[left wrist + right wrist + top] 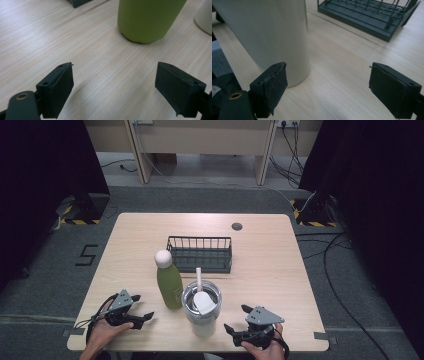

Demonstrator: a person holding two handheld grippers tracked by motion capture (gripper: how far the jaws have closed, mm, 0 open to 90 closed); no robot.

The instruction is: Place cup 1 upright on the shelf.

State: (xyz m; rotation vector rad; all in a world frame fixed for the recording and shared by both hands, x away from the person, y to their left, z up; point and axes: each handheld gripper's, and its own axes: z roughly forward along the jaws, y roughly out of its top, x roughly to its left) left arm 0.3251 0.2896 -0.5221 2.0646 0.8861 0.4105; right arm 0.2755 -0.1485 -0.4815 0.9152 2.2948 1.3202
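Observation:
A green bottle with a white cap stands upright near the table's middle. Just right of it stands a pale tumbler with a clear lid and a white straw. My left gripper lies low at the front left, open, its jaws pointing at the bottle's base with bare wood between them. My right gripper sits at the front right, open and empty. The tumbler's wall rises just beyond its left jaw, apart from the pads.
A dark wire rack stands behind the bottle and tumbler, also ahead in the right gripper view as the rack. The wooden table has a round cable port at the back. Cables lie on the floor to the right.

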